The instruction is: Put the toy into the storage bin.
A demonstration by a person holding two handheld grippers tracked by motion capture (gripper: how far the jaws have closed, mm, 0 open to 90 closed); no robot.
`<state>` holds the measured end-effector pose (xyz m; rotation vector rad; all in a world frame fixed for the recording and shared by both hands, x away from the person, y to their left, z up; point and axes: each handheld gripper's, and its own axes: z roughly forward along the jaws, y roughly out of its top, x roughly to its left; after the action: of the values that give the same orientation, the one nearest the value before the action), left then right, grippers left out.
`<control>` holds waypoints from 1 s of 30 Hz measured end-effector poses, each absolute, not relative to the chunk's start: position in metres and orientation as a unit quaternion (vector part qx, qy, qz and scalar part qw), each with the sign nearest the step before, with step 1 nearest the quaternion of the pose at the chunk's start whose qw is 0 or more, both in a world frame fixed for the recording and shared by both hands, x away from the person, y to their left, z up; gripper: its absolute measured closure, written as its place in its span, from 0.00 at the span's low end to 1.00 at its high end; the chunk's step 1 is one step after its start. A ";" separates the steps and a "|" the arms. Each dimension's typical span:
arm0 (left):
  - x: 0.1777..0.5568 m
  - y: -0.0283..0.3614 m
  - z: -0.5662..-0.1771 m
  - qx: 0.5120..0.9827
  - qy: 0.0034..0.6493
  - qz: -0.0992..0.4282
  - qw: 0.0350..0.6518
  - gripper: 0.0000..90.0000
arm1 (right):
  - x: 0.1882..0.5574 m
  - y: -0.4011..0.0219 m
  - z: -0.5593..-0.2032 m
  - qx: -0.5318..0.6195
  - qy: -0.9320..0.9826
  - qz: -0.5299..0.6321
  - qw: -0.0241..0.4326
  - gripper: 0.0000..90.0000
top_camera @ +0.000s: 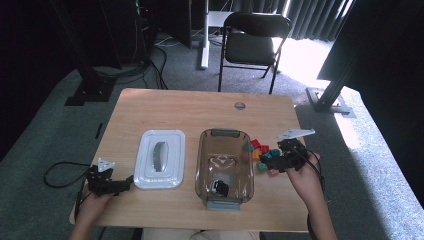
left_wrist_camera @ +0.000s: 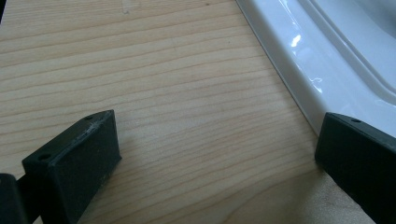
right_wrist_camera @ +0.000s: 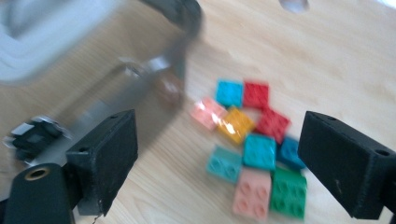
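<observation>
High view: light wooden table (top_camera: 165, 107), grain running lengthwise, round grommet hole (top_camera: 240, 105) near the far edge. Grey carpet; black folding chair (top_camera: 252, 42) behind; dark curtains; sunlit floor patch at right. White lid (top_camera: 160, 159) lies flat, left of clear container (top_camera: 225, 167) holding one black item (top_camera: 220, 187). Coloured bricks (top_camera: 260, 150) clustered just right of container. Right gripper (top_camera: 272, 162) beside bricks, jaws spread, nothing between. Left gripper (top_camera: 125, 182) by lid's near corner, jaws spread, empty.

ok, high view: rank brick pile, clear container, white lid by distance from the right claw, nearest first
1. Brick pile: just left of the right claw, nearly under it.
2. Clear container: table centre, left of the pile.
3. White lid: further left, beyond the container.
</observation>
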<state>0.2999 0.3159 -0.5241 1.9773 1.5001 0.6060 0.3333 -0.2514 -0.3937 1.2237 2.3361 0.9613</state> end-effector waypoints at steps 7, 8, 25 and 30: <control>0.300 0.316 -0.524 0.741 0.562 0.227 0.289 0.01 | 0.332 -0.281 -0.429 0.496 0.777 0.360 0.147 0.12; 0.300 0.316 -0.524 0.741 0.562 0.227 0.289 0.01 | 0.332 -0.285 -0.436 0.507 0.772 0.360 0.130 0.12; 0.299 0.316 -0.524 0.740 0.563 0.228 0.289 0.01 | 0.309 -0.301 -0.498 0.550 0.757 0.334 0.114 0.31; 0.299 0.316 -0.524 0.740 0.563 0.228 0.289 0.01 | 0.310 -0.299 -0.504 0.542 0.768 0.319 0.121 0.36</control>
<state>0.2993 0.3158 -0.5241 1.9761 1.5023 0.6076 0.3103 -0.2993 -0.5040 1.5833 2.2415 0.9324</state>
